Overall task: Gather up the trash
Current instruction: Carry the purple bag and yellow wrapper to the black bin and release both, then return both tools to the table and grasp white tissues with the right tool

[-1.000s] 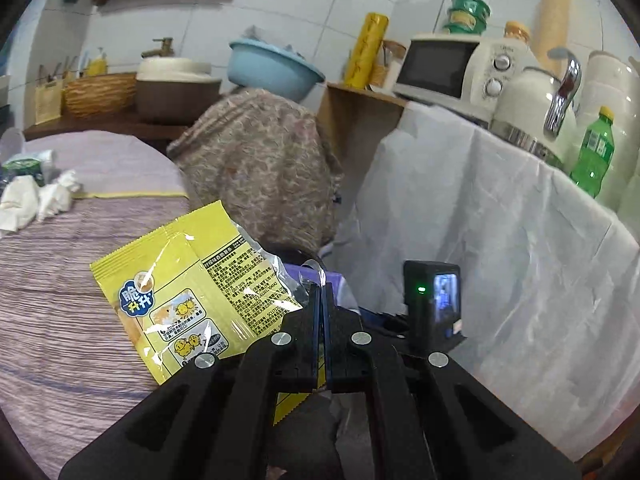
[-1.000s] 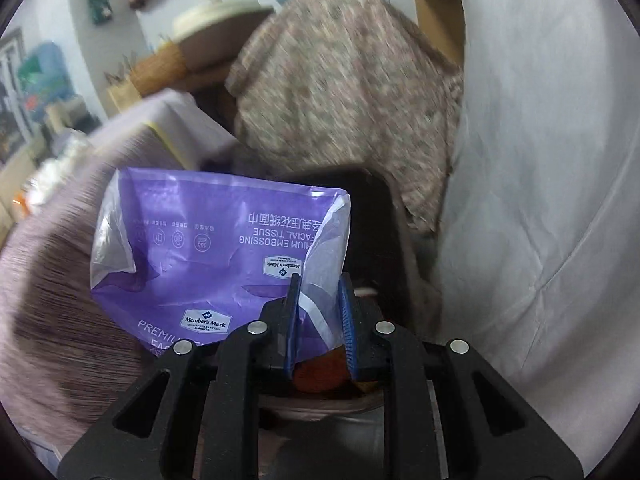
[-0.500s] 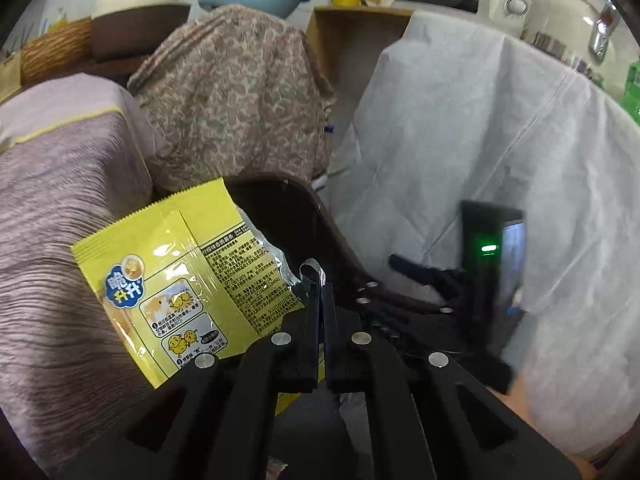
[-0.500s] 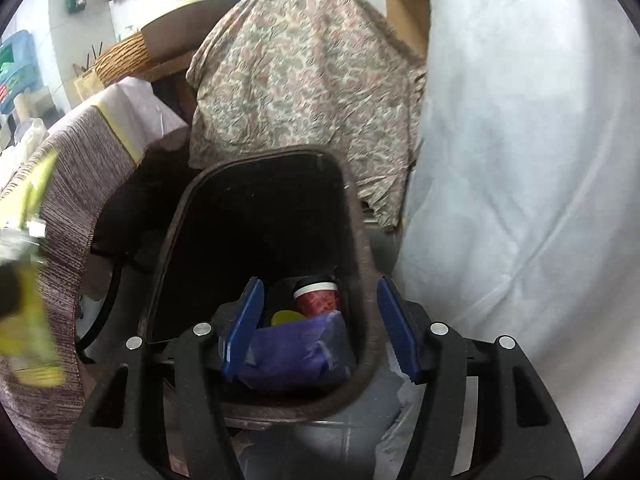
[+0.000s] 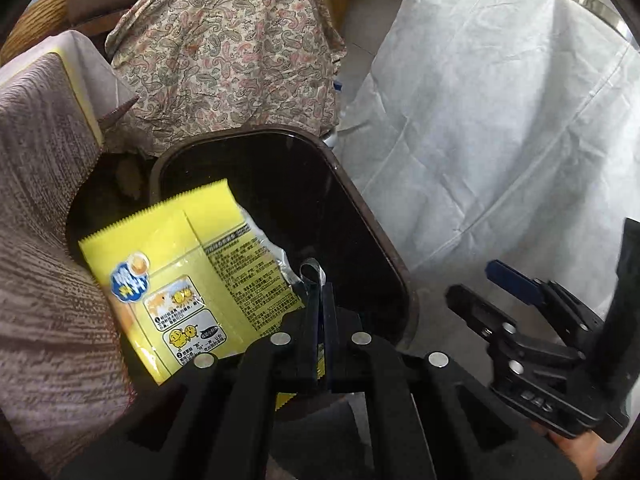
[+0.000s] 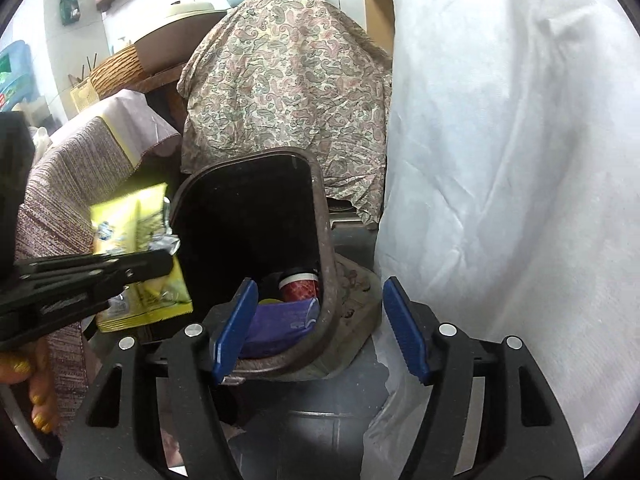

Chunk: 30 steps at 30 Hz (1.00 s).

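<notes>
My left gripper (image 5: 320, 296) is shut on a yellow snack wrapper (image 5: 180, 280) and holds it over the left rim of a dark brown trash bin (image 5: 360, 204). In the right wrist view the wrapper (image 6: 136, 220) hangs beside the bin (image 6: 320, 216), pinched by the left gripper (image 6: 160, 260). My right gripper (image 6: 316, 320) is open and empty above the bin's near rim; it also shows in the left wrist view (image 5: 476, 284). Inside the bin lie a purple tissue bag (image 6: 280, 324) and a red paper cup (image 6: 298, 284).
A striped purple tablecloth (image 5: 44, 240) covers the table to the left of the bin. A paisley cloth (image 6: 280, 92) drapes furniture behind it. A white sheet (image 6: 500, 160) hangs on the right. A bare foot (image 6: 36, 400) stands at lower left.
My right gripper opened and dropped the purple tissue bag into the bin. My left gripper moved the yellow wrapper from above the table to the bin's mouth.
</notes>
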### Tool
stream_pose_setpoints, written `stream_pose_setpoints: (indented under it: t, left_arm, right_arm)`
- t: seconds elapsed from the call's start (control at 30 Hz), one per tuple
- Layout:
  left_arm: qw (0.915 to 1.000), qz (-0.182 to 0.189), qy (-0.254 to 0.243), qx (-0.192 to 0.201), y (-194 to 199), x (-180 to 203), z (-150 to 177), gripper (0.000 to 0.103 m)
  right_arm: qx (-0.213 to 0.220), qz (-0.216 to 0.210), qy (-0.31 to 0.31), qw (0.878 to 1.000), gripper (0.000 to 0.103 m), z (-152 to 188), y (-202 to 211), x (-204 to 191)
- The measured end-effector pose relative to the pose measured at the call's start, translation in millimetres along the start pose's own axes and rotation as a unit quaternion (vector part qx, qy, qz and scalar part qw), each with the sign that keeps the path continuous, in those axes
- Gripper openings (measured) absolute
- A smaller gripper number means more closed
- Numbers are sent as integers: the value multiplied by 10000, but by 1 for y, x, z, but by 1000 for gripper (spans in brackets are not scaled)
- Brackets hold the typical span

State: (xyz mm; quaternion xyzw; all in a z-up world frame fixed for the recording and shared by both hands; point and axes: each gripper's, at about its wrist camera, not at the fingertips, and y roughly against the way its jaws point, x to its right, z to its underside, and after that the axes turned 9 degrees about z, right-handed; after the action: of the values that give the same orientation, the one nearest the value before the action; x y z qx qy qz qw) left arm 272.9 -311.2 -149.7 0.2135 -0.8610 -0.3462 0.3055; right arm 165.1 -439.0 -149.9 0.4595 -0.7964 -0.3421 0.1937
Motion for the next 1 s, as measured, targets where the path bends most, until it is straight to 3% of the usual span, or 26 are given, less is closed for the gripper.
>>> stream_pose_setpoints:
  t: [0.17, 0.5, 0.87, 0.93, 1.0]
  left_arm:
    - [9999, -75, -111, -8, -2, 2, 2, 34]
    - [9986, 101, 2, 519, 41, 15, 8, 40]
    - [9907, -218, -118, 1335, 147, 29, 29, 68]
    - [9880, -389, -156, 1486, 172, 24, 38, 73]
    - [9858, -604, -148, 1559, 191, 18, 46, 75]
  right_arm:
    - [-37, 3, 9, 10000, 66, 3, 0, 2]
    - [-54, -21, 57, 10000, 66, 5, 4, -2]
    - [181, -591, 265, 9977, 66, -11, 34, -38]
    - [241, -788, 320, 9961, 77, -16, 43, -51]
    - [362, -958, 441, 9938, 79, -22, 55, -67]
